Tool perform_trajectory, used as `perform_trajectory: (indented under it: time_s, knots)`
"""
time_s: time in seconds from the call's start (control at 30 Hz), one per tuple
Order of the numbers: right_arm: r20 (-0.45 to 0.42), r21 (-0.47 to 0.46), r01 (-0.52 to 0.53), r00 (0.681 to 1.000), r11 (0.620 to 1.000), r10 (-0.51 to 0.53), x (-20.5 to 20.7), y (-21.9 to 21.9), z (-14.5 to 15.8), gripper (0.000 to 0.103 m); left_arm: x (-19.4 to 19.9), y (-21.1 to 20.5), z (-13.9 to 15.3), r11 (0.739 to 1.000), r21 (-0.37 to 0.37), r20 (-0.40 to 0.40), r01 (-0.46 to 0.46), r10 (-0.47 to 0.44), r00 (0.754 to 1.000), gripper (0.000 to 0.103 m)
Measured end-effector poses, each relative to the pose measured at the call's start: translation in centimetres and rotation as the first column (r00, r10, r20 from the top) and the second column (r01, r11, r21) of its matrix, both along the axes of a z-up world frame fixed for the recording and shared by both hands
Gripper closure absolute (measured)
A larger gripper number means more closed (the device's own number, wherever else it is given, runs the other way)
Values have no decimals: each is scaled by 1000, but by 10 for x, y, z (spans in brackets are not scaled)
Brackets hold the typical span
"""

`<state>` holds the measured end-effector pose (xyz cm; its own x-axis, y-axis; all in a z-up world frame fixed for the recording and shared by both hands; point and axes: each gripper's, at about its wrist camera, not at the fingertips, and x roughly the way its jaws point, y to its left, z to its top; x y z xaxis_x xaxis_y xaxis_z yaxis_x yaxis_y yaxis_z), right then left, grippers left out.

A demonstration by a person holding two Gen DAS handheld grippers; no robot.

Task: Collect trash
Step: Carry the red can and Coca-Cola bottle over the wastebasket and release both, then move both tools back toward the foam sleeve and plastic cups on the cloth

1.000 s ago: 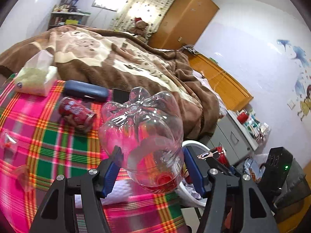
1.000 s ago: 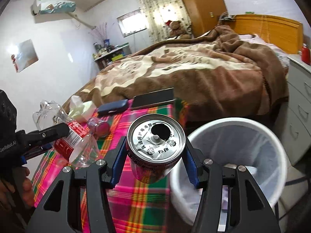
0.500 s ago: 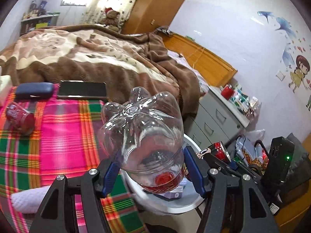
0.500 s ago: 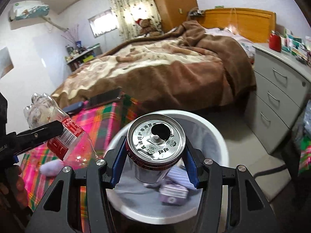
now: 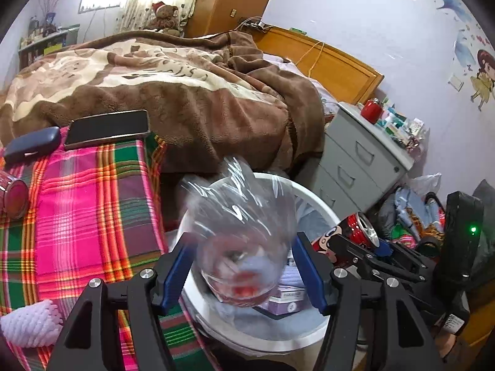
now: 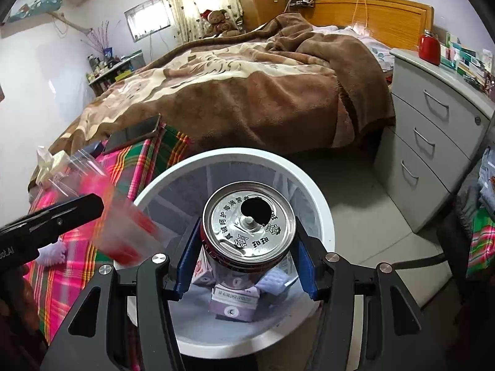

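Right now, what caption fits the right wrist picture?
Right gripper holding an opened can above the white trash bin.

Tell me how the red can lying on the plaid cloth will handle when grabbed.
The red can lies on its side, so a nudge would probably roll it across the plaid cloth. Its round wall may slip unless squeezed squarely. Likely light if empty, which I cannot see.
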<state>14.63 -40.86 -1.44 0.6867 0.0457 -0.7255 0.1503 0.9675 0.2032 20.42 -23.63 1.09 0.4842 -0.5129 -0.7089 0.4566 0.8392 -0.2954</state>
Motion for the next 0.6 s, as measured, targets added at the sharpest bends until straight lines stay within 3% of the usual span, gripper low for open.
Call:
perform_trajectory:
  time_s: [0.13, 0.6]
  knots:
    - [18, -15, 15, 1000, 1000, -14, -1, -1, 4, 41, 0, 2, 2, 1000, 2, 10, 1, -1, 1000, 28]
    - [62, 0, 20, 998, 1000, -20, -9, 11, 16, 41, -14, 36, 12, 999, -19, 28, -47, 48, 998, 28]
